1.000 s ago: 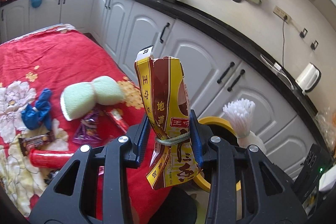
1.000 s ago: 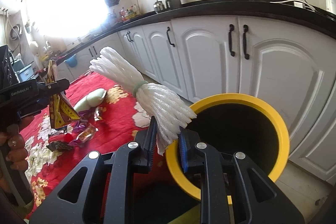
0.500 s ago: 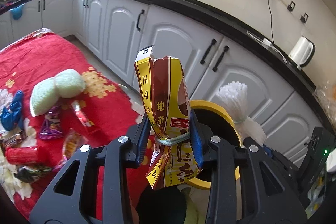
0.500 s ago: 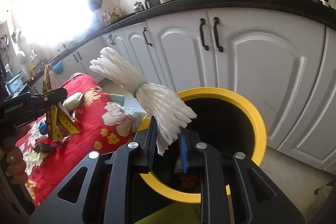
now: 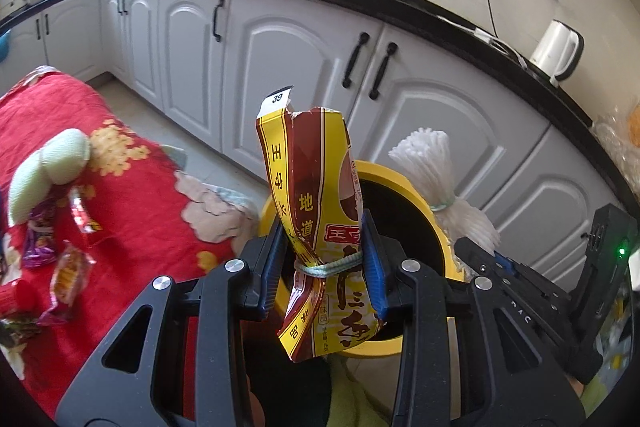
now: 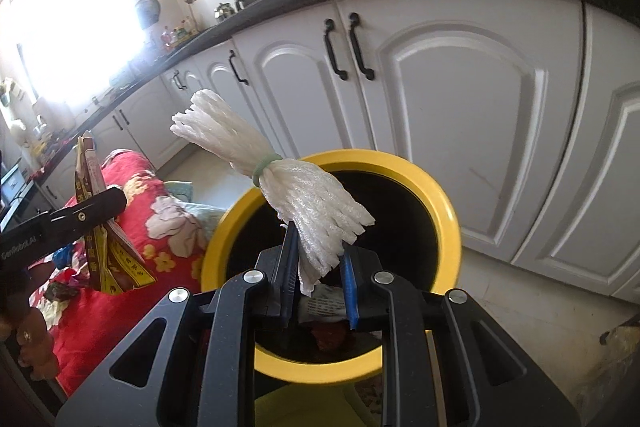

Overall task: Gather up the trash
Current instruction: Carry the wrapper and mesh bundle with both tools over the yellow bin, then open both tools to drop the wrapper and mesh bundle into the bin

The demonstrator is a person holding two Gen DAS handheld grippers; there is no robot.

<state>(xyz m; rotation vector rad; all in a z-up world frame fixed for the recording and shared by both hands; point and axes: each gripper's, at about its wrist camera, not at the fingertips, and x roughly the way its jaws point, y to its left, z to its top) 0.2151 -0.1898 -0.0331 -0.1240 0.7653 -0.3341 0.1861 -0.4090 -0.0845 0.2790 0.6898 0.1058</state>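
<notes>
My left gripper (image 5: 325, 267) is shut on a yellow-and-brown snack bag (image 5: 316, 227) tied with a green band, held upright at the near edge of the yellow bin (image 5: 400, 183). My right gripper (image 6: 318, 279) holds a white foam net bundle (image 6: 280, 179) with a green band over the bin's (image 6: 448, 211) mouth; its jaws look slightly parted, the bundle against the left pad. The bundle also shows in the left wrist view (image 5: 436, 187), and the snack bag in the right wrist view (image 6: 108, 251). Some trash lies in the bin's bottom (image 6: 332, 331).
A table with a red flowered cloth (image 5: 132, 203) stands left of the bin, bearing a pale green sponge (image 5: 44, 175) and several wrappers (image 5: 68, 271). White cabinets (image 5: 296, 75) under a black counter run behind. A white kettle (image 5: 556, 51) stands on the counter.
Both grippers have moved right from the table toward the bin. The right gripper's bundle is now over the bin's mouth and its jaws have parted slightly.
</notes>
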